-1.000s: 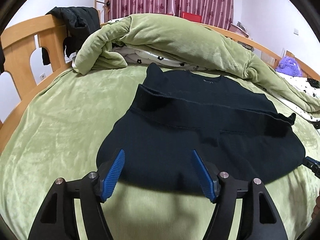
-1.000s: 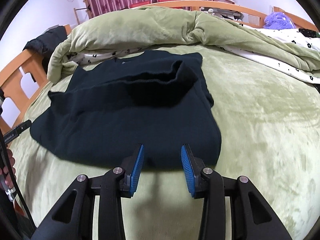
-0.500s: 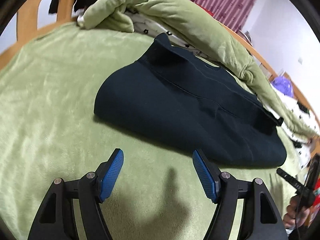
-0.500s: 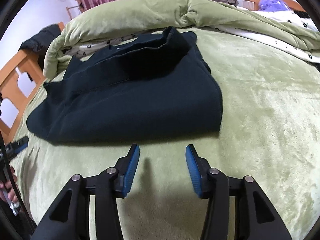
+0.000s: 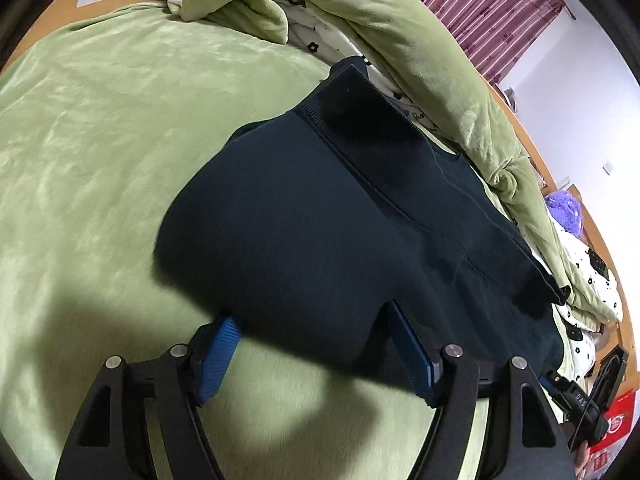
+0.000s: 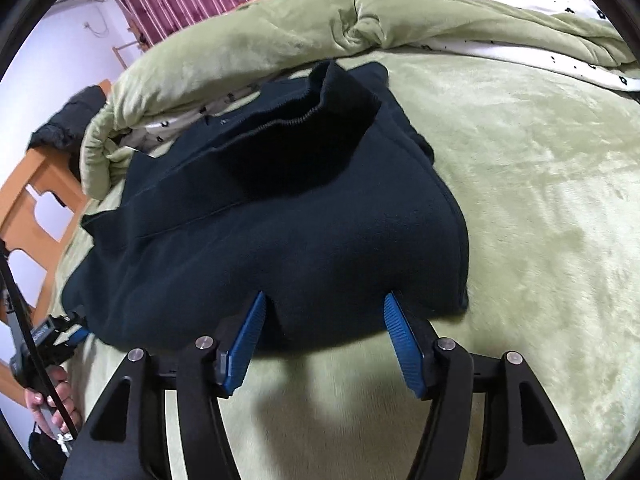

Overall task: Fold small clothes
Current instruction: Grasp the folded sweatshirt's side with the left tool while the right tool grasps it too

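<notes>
While the dark folded garment point(image 5: 320, 216) lies flat on the green bedspread point(image 5: 88, 128), its near hem covers the tips of both sets of tongs, so whether any pad presses the cloth cannot be made out. Look at the left gripper point(image 5: 316, 344): blue pads spread wide and opening a touch further, the garment's near left corner sitting between them, the left fingertip point(image 5: 218, 350) half buried under the hem. Over to the right gripper point(image 6: 324, 340): its jaws are opening too, standing well apart, with the garment's near edge bulging down between the blue pads point(image 6: 402, 348). Neither pair looks clamped; the cloth simply sits in the gap.

Beyond the garment, a rolled green duvet point(image 6: 248, 44) hides the far side of the bed, and a ribbed band of the garment point(image 6: 304, 112) stands up against it. At the lower left edge of the right view, a hand point(image 6: 50, 408) grips the other tool's handle, cut off by the lens rim. Striped maroon curtains point(image 5: 488, 12) and a wooden bed rail point(image 6: 28, 216) show only in slivers.
</notes>
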Action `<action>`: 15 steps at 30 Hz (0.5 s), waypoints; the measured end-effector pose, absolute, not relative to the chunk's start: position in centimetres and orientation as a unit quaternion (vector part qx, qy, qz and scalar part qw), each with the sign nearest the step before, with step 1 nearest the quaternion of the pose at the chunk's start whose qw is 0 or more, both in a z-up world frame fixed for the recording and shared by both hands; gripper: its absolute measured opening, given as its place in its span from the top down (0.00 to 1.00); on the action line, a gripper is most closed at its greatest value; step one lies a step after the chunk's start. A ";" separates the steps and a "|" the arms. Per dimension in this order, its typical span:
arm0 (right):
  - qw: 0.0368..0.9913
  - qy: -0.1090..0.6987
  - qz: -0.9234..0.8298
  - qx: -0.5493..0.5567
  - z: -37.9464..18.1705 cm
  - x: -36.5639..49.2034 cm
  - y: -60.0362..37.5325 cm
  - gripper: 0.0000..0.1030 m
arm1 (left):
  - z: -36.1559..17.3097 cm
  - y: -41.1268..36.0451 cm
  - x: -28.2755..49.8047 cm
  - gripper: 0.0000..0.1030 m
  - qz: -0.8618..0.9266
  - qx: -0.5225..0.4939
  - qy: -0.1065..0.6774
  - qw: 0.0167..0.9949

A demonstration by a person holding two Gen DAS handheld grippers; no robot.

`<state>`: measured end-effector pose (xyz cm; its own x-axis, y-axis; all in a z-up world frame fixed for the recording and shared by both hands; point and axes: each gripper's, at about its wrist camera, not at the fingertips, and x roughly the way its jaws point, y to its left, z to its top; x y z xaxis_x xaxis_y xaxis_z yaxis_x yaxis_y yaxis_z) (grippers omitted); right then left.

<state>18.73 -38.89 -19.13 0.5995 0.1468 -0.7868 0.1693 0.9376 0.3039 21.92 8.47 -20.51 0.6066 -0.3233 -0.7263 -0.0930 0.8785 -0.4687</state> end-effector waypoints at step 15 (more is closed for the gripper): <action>0.886 0.441 -0.030 0.144 -21.1 21.0 -39.0 1.00 | -20.3 7.3 23.2 0.94 -0.031 -0.197 0.418 0.886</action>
